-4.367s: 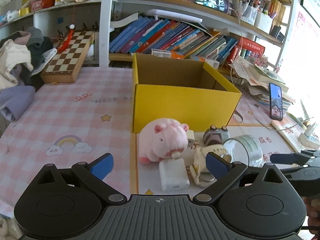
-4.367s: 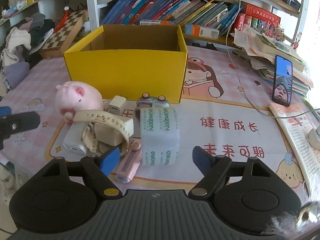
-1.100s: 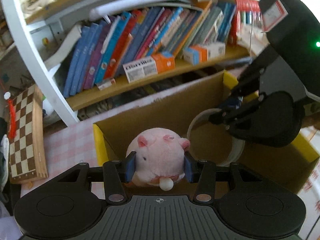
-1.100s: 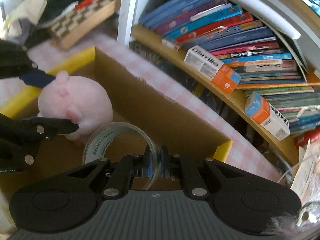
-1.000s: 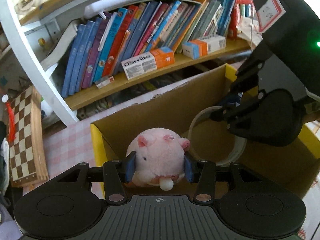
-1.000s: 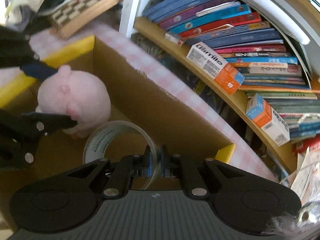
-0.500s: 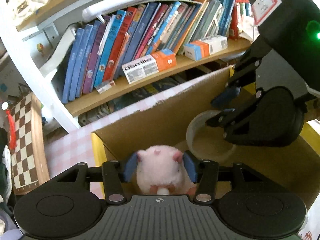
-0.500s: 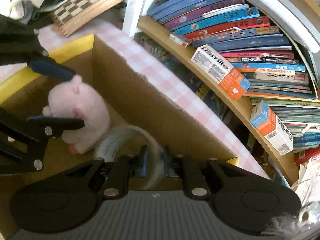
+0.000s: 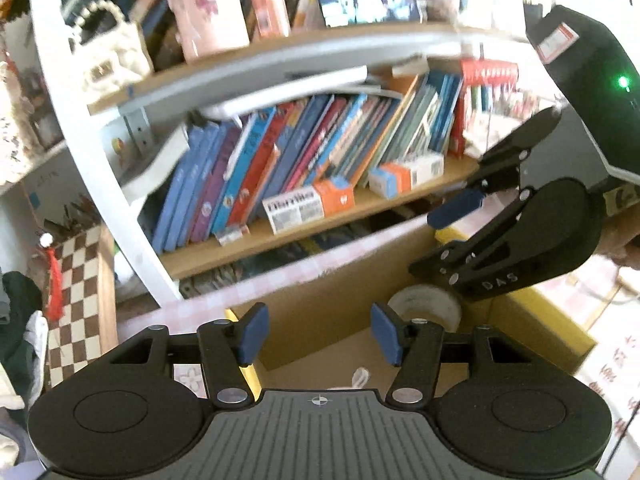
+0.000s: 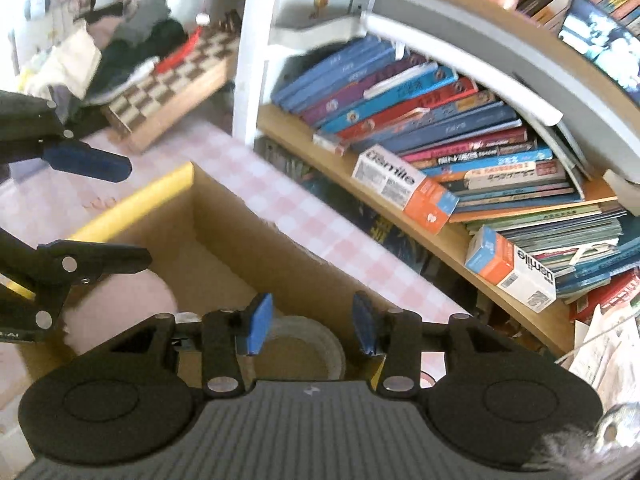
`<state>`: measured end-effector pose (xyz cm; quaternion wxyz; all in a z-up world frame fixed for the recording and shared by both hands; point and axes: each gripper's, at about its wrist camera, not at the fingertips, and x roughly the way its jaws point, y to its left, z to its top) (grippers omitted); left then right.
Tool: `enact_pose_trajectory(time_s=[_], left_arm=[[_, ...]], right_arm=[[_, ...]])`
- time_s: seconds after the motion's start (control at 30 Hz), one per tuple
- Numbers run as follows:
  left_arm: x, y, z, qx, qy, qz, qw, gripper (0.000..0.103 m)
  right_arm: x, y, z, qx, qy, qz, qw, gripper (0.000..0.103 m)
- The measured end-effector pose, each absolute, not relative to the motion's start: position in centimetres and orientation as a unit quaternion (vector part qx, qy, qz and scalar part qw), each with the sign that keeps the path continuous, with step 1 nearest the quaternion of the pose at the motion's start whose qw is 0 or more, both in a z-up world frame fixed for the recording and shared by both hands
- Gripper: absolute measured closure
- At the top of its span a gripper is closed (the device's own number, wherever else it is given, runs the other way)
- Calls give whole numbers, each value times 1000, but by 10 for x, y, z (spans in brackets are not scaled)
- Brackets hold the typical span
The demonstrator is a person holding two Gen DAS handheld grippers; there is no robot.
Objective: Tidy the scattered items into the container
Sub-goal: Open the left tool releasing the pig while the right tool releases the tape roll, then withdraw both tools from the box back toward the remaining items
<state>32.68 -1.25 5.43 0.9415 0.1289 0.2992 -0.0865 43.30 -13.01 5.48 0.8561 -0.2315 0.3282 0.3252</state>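
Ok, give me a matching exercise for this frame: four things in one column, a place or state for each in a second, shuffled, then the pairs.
Things
1. tape roll
2. pink plush pig
3. left gripper
4. chessboard

Places or states
A. open, holding nothing
B. outside the yellow box, leaning by the white shelf post
C. lying flat on the box floor, below the right gripper
D. in the box, under the left gripper's fingers

Pairs: 1-C, 2-D, 3-A, 4-B

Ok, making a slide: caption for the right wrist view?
Open right gripper above tape roll dropped in yellow box.
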Motion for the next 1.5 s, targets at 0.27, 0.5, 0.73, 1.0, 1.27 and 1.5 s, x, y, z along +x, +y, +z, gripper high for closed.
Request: enact_pose_trajectory(time_s=[0.27, 0.5, 0.73, 1.0, 1.27, 1.5], left_arm=[[260, -11, 91, 102, 238, -115, 959, 44], [195, -2, 103, 76, 210, -126, 966, 43], [142, 2, 90, 74, 226, -124, 964, 42], [102, 5, 55, 62, 268, -112, 955, 42], [71, 4, 15, 48, 311, -100, 944, 42], [46, 5, -10, 36, 334, -76, 939, 37]], right_arm=[[362, -147, 102, -187, 290, 334, 877, 58], [292, -167, 127, -151, 273, 338, 888, 55], [225, -178, 111, -155, 281, 331, 887, 51], [175, -189, 64, -122, 332, 312, 882, 51], [132, -191, 20, -115, 357, 276, 885, 49], [107, -194, -9, -86, 373, 229, 895, 44]])
